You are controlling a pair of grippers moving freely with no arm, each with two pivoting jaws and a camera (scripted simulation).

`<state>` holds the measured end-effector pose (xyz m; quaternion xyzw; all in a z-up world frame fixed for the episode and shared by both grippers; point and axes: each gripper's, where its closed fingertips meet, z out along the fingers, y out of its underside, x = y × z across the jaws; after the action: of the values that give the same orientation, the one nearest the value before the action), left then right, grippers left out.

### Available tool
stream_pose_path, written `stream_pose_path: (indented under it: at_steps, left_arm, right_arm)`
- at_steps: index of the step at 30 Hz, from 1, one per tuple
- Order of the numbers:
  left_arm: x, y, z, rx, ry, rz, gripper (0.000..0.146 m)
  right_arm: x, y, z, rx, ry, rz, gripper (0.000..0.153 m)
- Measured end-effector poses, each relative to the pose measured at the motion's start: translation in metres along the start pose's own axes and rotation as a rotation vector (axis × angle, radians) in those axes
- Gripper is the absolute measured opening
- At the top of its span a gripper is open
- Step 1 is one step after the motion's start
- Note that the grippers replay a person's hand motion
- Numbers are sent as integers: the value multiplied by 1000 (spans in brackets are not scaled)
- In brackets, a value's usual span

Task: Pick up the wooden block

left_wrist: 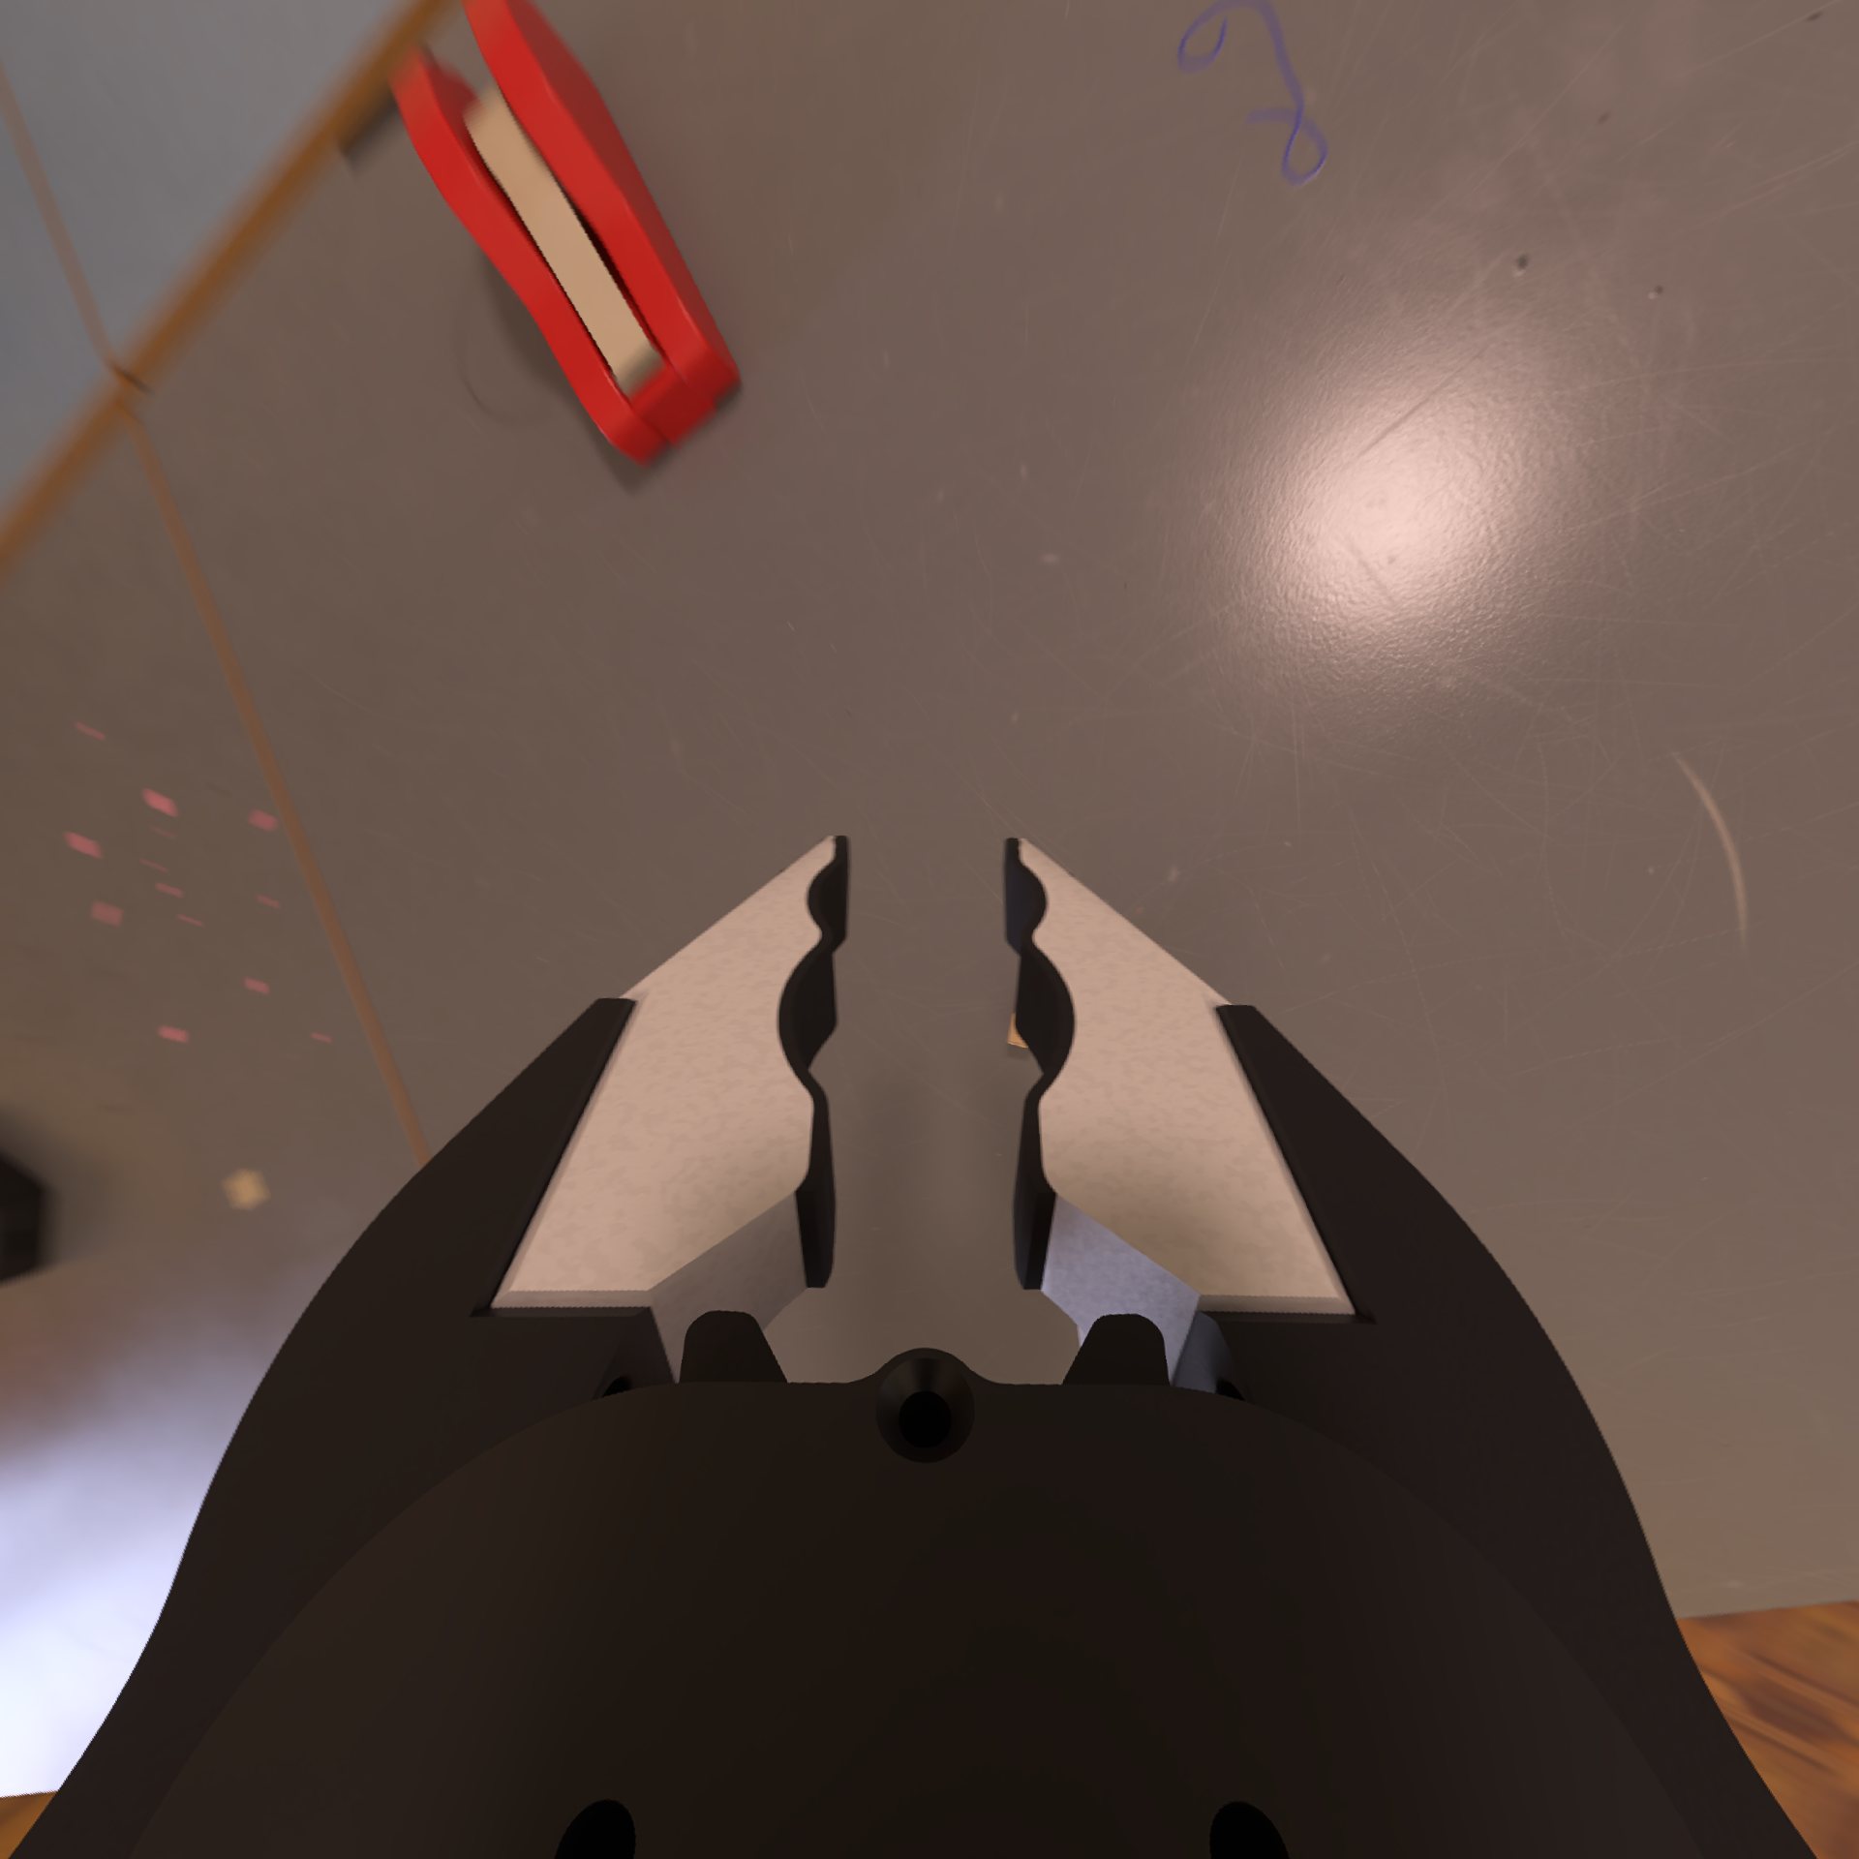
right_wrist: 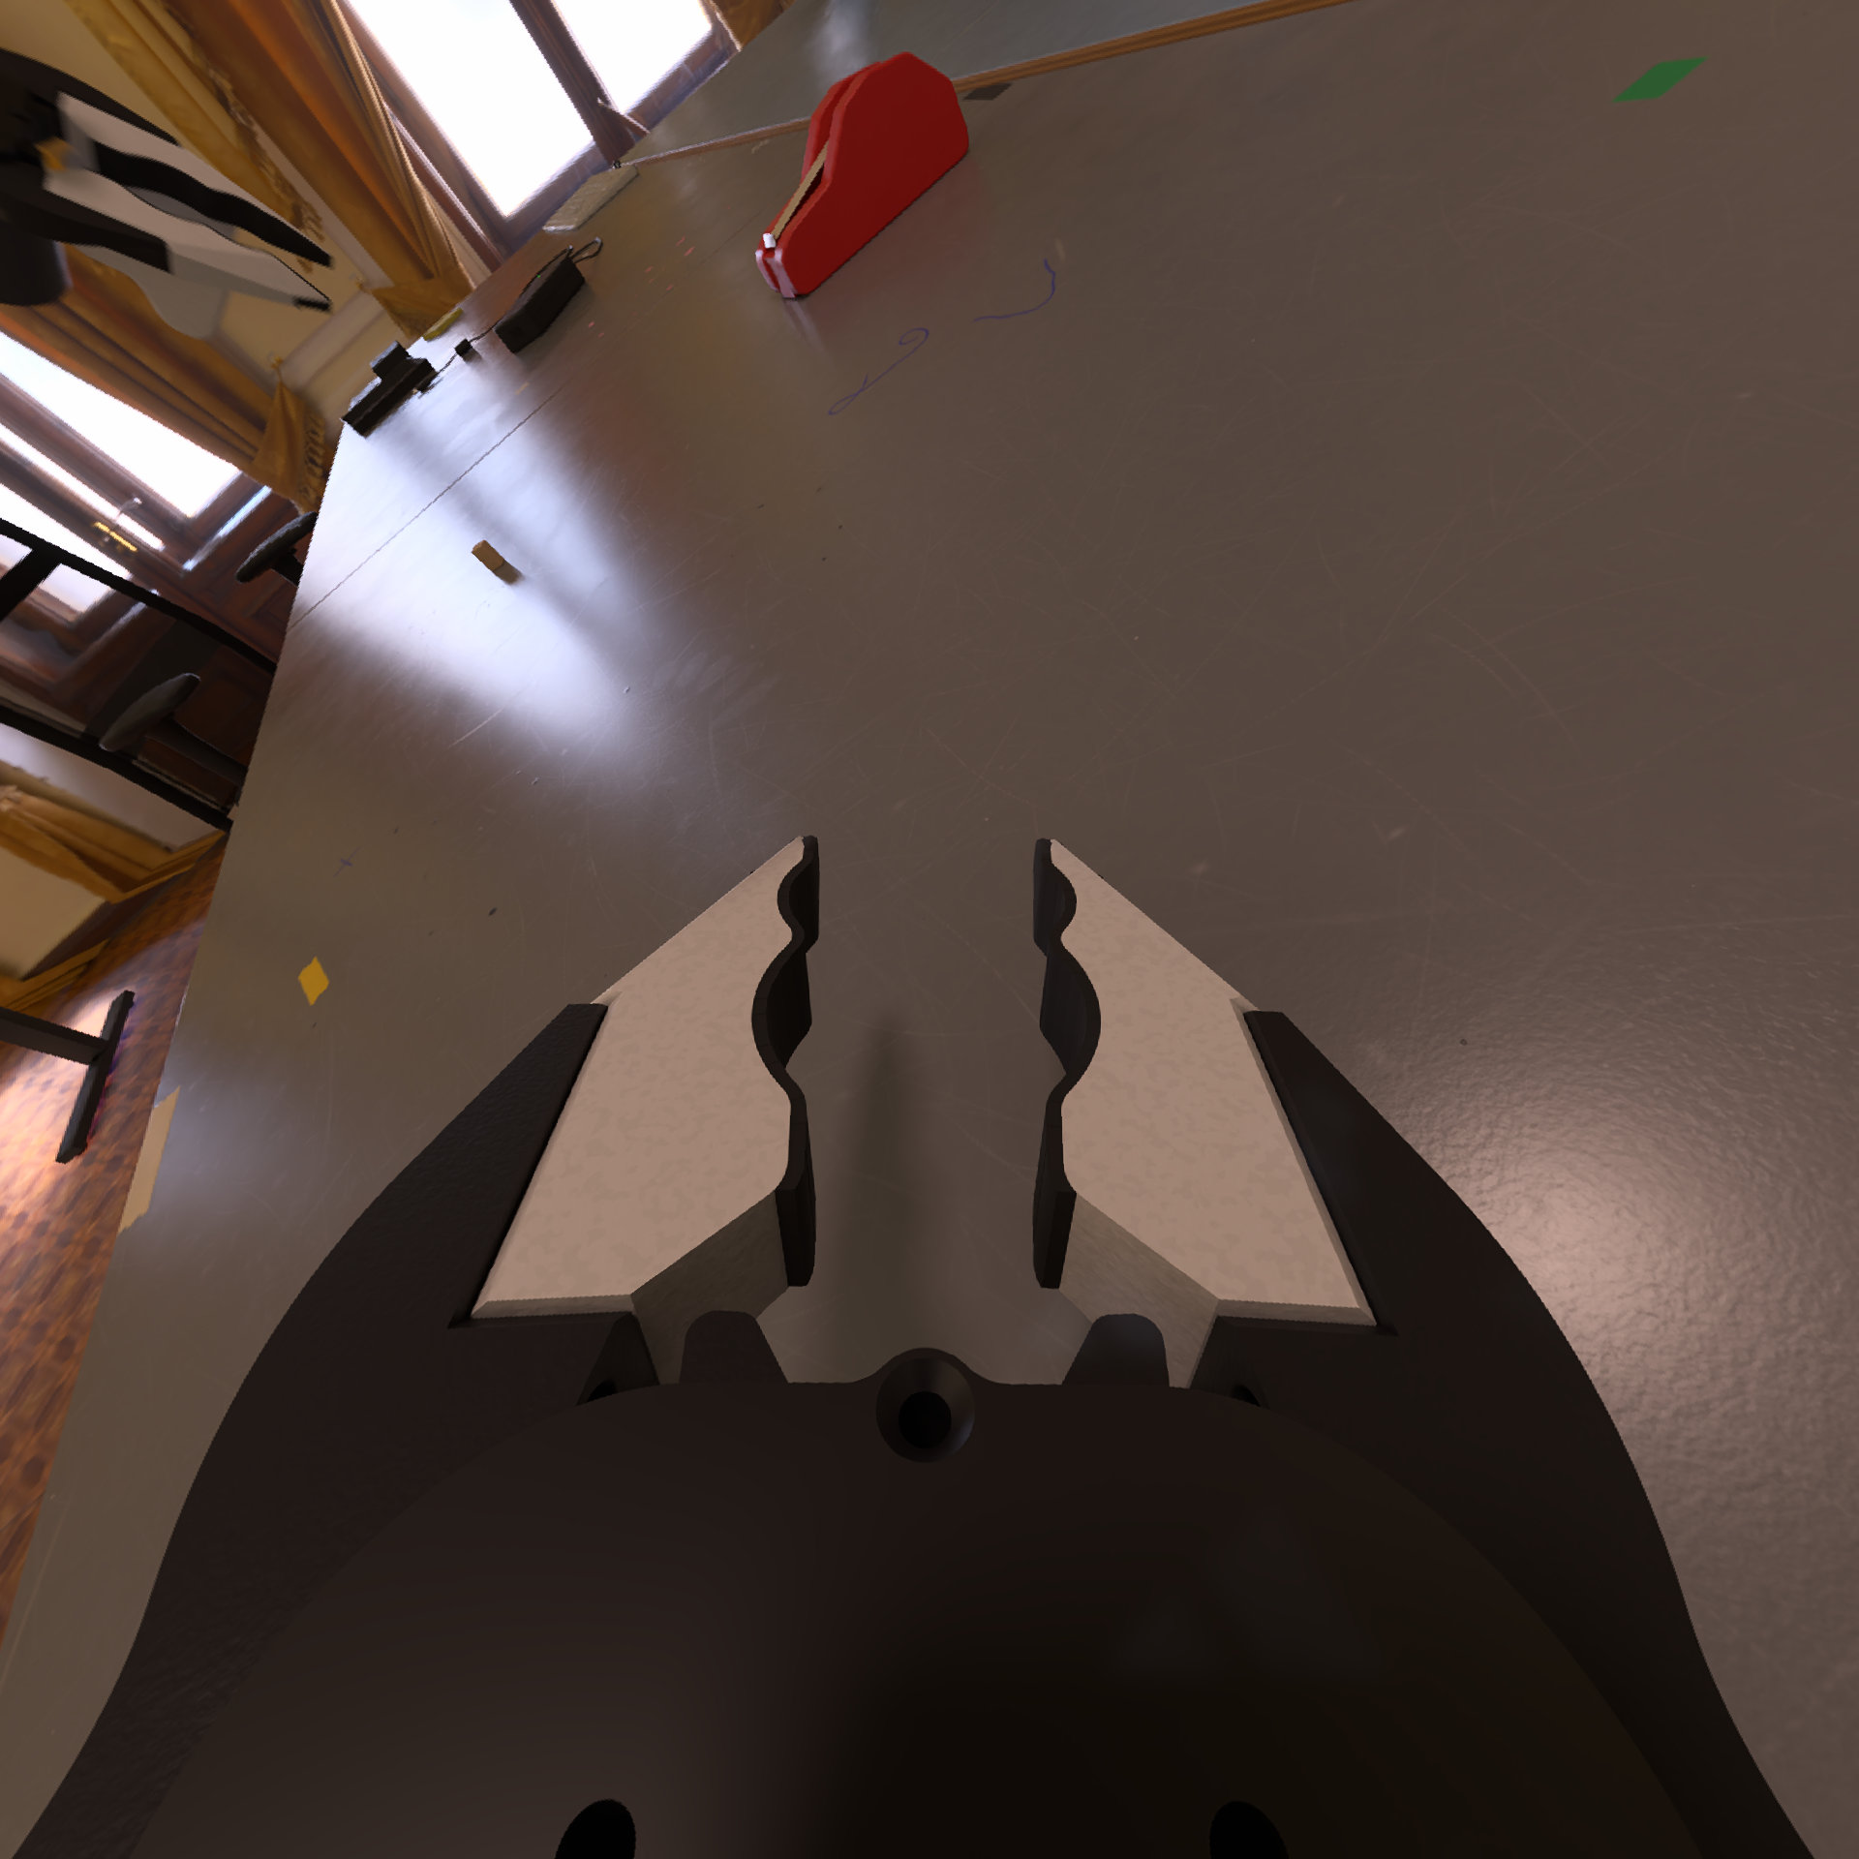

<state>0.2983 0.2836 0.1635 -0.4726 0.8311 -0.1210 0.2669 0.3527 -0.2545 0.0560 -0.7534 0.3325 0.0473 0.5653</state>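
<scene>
**Block off-centre under left gripper: risk of a missed or clipped grasp**

Left gripper (left_wrist: 925,855) parted to a medium gap, holding nothing. Right gripper (right_wrist: 925,855) parted a bit wider, also empty, aimed at bare table well away from the target.

Small tan wooden block (right_wrist: 495,560) on the scuffed grey tabletop (left_wrist: 1308,704), untouched. In the left wrist view only a sliver visible, at the inner edge of the right-hand finger; rest hidden behind that finger.

Likely failures, judged from this:
- Not centred in the gap, so a straight descent probably lands a fingertip on top and knocks or pins the block.
- Tiny and light, so a one-sided touch probably slides it across the smooth top.
- Height above the table hard to read; closing early grabs air.

Around: red tape dispenser with a beige roll (left_wrist: 563,251), well apart from the block. Purple pen scribble (left_wrist: 1257,101) on the surface. Green flat marker (right_wrist: 1660,78) and yellow flat marker (right_wrist: 313,981), far off. Black box-like items (right_wrist: 543,297) near the far edge. Nothing between the fingers and the block.
</scene>
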Motion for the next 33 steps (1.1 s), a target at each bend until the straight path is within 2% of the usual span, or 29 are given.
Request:
stream_pose_path:
  at_steps: [2, 5, 8, 13, 15, 18, 22, 26, 29, 33]
  left_arm:
    - [-3, 14, 23, -38, 61, -64, 46]
    - [-12, 43, 54, -135, 88, -156, 57]
    - [-16, 49, 64, -100, 116, -256, 60]
    - [-29, 52, 49, 47, 126, -400, 59]
    - [-34, 67, 50, 23, 114, -443, 54]
    - [-25, 104, 60, -141, 139, -373, 54]
    - [11, 133, 77, -305, 288, -184, 56]
    - [23, 137, 90, -350, 331, -102, 57]
    - [24, 136, 90, -371, 313, -51, 56]
    - [28, 138, 91, -437, 331, -24, 47]
  right_arm:
    - [0, 0, 0, 2, -2, 2, 43]
    - [0, 0, -1, 4, 0, 3, 43]
    - [1, -1, -2, 11, -4, 13, 43]
    - [2, -1, -2, 13, -18, 39, 43]
    - [1, -1, -2, 8, -21, 41, 43]
    - [1, 0, -1, 3, -23, 39, 43]
    - [1, -1, -2, 7, -23, 40, 43]
    - [2, -1, -2, 11, -22, 44, 43]
    - [2, -2, -3, 20, -21, 49, 43]
    - [2, -1, -2, 12, -18, 46, 43]
